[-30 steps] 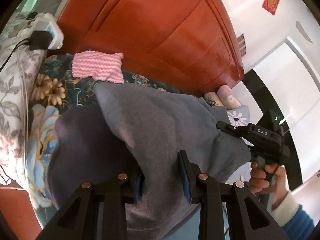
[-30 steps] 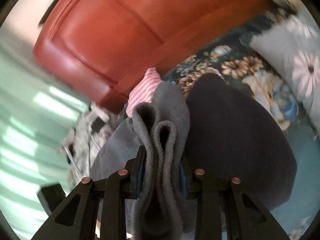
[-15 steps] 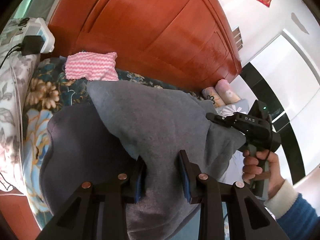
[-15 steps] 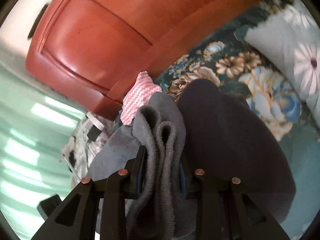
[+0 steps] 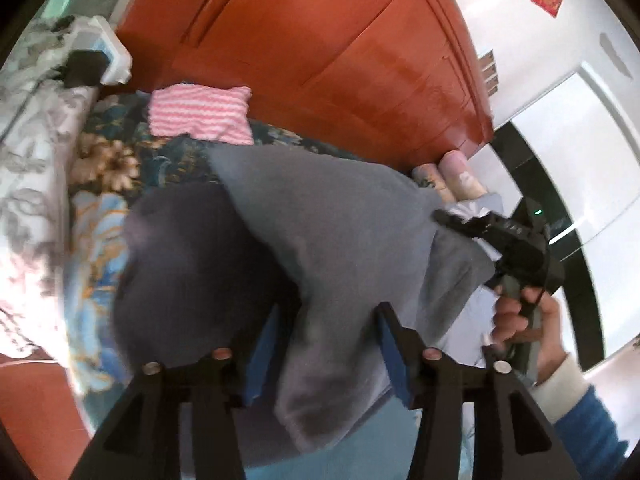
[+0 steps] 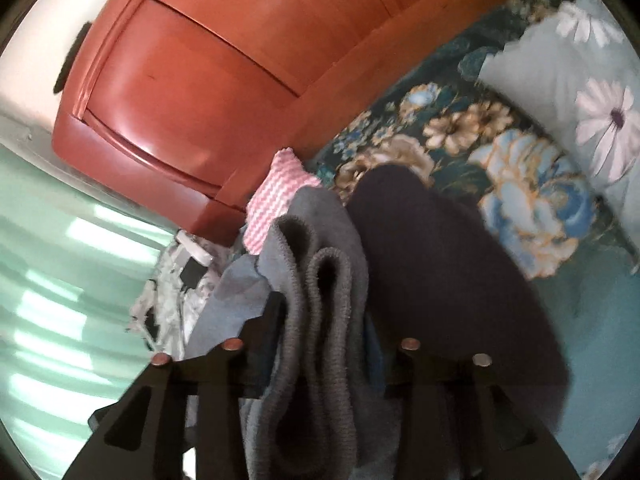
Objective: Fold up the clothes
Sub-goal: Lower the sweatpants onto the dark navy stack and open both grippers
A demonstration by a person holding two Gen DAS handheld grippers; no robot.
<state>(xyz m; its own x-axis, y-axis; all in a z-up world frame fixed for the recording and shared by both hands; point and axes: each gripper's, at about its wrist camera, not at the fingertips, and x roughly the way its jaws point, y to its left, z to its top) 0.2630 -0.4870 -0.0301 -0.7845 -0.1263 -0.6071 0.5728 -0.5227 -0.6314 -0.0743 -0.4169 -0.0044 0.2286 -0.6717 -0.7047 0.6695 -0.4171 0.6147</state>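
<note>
A grey garment point(image 5: 332, 240) is held up between both grippers above a floral bedspread point(image 5: 92, 216). My left gripper point(image 5: 326, 344) is shut on its near edge, the cloth bunched between the blue pads. My right gripper point(image 6: 320, 320) is shut on a doubled ribbed hem of the same grey garment point(image 6: 316, 280). The right gripper also shows in the left wrist view point(image 5: 452, 220) at the garment's far corner, held by a hand in a blue sleeve. The garment's lower part hangs dark point(image 6: 432, 264) over the bed.
A red wooden headboard point(image 5: 320, 48) stands behind the bed. A pink striped cloth point(image 5: 200, 114) lies by it. A white power strip with a black plug point(image 5: 100, 60) sits at left. A grey flowered pillow point(image 6: 580, 92) lies at the right.
Both grippers have kept their hold and carried the garment a little toward the headboard. The left view has swung slightly and the pink cloth now sits further right in it.
</note>
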